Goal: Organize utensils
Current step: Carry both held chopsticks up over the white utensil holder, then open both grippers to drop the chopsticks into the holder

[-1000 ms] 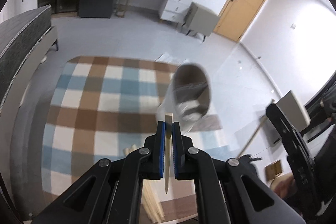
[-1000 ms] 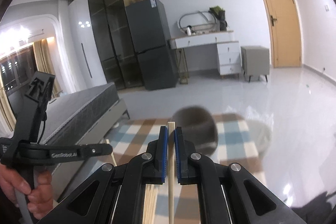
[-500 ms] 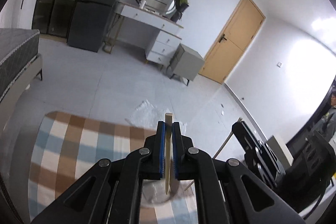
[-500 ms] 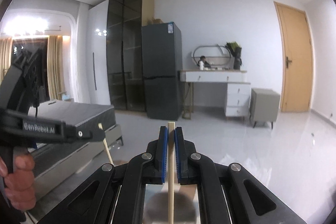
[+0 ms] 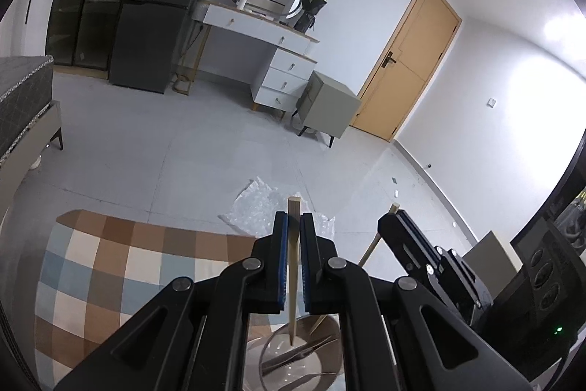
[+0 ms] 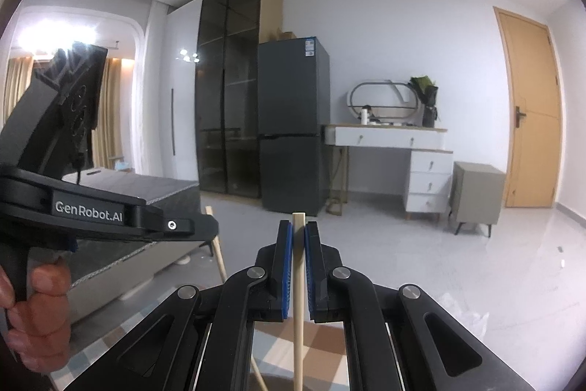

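Between the left gripper's (image 5: 292, 237) blue pads, one wooden chopstick (image 5: 293, 277) is clamped, jaws nearly closed on it, blunt end poking up past the fingertips, pointed end down over a round metal holder (image 5: 311, 360). Holder sits directly below the tongs, on a checked rug (image 5: 121, 270); more utensils lie inside it. Right gripper (image 6: 298, 240) likewise pinches a second chopstick (image 6: 298, 310), upright, jaws almost shut. Crinkled plastic wrap (image 5: 260, 207) lies just beyond the left tips. Hand (image 6: 33, 314) grips the left tool's handle.
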